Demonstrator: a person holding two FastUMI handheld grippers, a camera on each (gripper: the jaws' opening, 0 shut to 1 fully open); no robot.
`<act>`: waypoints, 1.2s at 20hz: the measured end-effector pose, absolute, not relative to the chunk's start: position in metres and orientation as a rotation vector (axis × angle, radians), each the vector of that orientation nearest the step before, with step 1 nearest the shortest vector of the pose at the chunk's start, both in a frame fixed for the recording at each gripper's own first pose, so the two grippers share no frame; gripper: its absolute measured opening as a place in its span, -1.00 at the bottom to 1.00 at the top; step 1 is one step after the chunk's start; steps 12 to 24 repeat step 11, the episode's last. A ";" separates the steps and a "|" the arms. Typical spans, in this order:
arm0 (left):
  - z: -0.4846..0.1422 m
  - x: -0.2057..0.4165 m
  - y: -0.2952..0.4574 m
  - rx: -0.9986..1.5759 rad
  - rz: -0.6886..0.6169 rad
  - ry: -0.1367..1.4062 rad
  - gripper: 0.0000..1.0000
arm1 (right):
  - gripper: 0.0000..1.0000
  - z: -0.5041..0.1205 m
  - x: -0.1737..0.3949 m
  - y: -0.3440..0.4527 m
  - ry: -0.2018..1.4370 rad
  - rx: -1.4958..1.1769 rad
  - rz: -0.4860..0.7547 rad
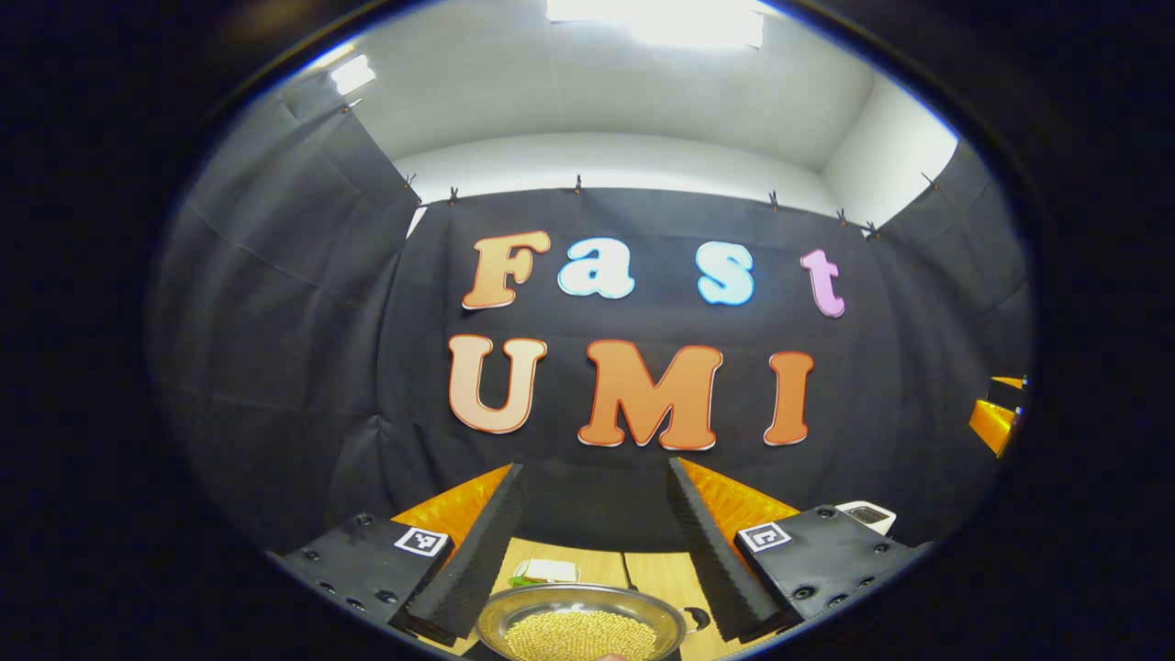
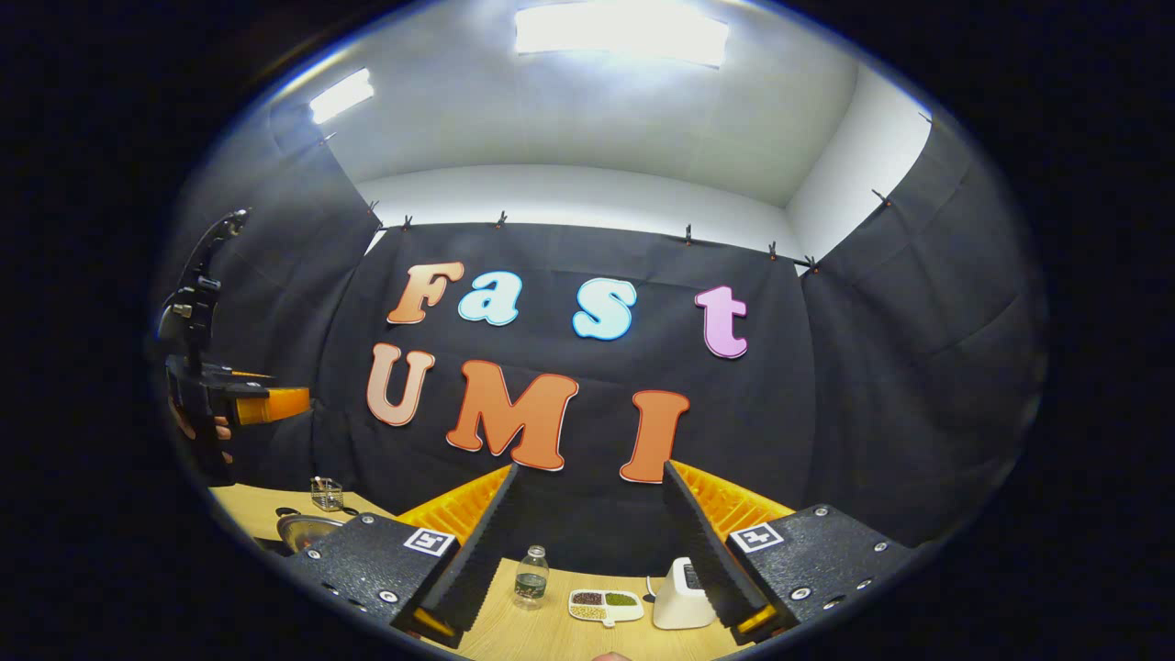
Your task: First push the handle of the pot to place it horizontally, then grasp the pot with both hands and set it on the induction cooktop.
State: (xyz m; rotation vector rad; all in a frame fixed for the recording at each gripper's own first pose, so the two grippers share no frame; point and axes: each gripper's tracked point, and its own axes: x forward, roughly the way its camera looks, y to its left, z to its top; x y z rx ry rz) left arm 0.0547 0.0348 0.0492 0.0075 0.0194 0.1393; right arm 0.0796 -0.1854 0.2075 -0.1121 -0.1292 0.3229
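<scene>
One wooden table [image 2: 542, 633] stood before the black cloth wall [image 2: 826, 413] under a white ceiling [image 2: 587, 119]. One pot [image 1: 580, 626] full of pale beans sat low between the left gripper [image 1: 597, 542] fingers, which were spread wide, holding nothing. The right gripper [image 2: 587, 542] was equally wide and empty above one white appliance [image 2: 677, 583], one divided dish [image 2: 604, 604] and one small bottle [image 2: 531, 576].

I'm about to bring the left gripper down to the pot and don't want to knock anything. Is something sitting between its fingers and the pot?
Nothing visible does. In the left gripper view the left gripper is open, and the pot, filled with yellowish grains, lies just below and ahead between its fingers, with bare table beyond it.
</scene>
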 end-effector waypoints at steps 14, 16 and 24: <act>0.135 0.001 0.022 0.077 0.166 -0.164 0.96 | 0.89 0.251 0.079 -0.217 -0.205 -0.069 0.329; 0.135 0.001 0.022 0.077 0.166 -0.164 0.96 | 0.89 0.251 0.079 -0.217 -0.205 -0.069 0.329; 0.135 0.001 0.022 0.077 0.166 -0.164 0.96 | 0.89 0.251 0.079 -0.217 -0.205 -0.069 0.329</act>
